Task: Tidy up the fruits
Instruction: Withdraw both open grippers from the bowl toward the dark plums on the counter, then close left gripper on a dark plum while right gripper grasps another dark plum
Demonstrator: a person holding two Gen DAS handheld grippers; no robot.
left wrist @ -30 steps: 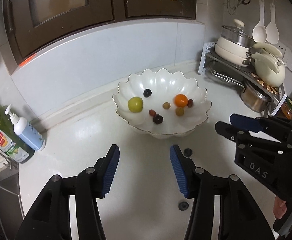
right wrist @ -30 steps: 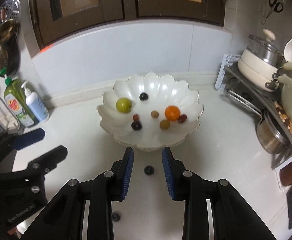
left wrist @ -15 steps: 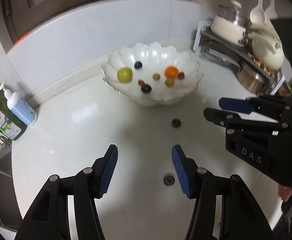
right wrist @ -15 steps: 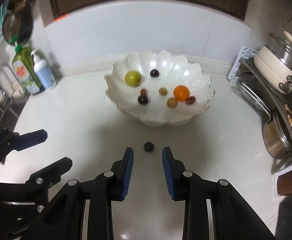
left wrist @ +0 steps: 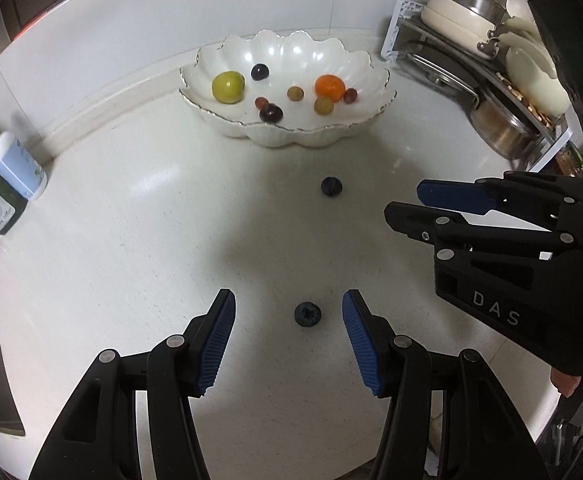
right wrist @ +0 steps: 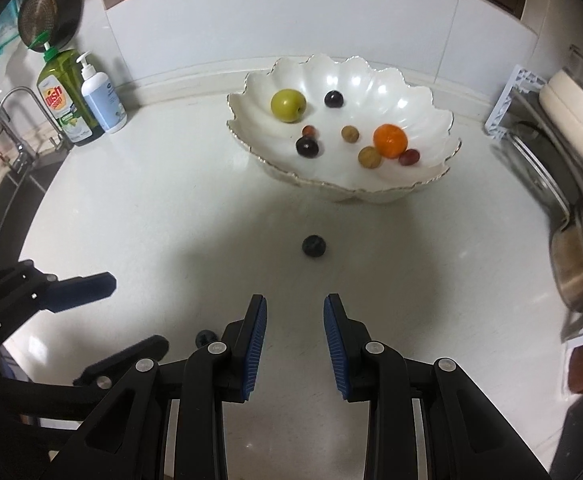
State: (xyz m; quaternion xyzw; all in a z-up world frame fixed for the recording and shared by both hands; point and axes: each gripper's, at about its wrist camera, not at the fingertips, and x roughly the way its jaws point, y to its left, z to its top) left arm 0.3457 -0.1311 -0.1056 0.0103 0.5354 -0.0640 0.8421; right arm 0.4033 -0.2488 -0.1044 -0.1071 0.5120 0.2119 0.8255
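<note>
A white scalloped bowl (left wrist: 355, 128) (right wrist: 431, 178) on the white counter holds a green apple (left wrist: 228, 87), an orange (left wrist: 330, 86), and several small grapes and berries. Two dark blueberries lie loose on the counter. One (left wrist: 308, 314) lies between the fingertips of my open left gripper (left wrist: 287, 316), not touched. The other (left wrist: 331, 186) (right wrist: 314, 246) lies nearer the bowl, in front of my open, empty right gripper (right wrist: 294, 320). The right gripper also shows at the right of the left wrist view (left wrist: 411, 204). The left gripper shows at the left of the right wrist view (right wrist: 131, 312).
A green dish soap bottle (right wrist: 65, 96) and a white pump bottle (right wrist: 101, 98) stand at the back left beside a sink and tap (right wrist: 15, 120). A rack with pots (left wrist: 463, 16) and a steel pan (right wrist: 579, 272) lines the right side.
Both grippers have drawn back from the bowl and tilted down. The near blueberry has come between my left fingertips. The other berry now sits farther ahead of the right gripper.
</note>
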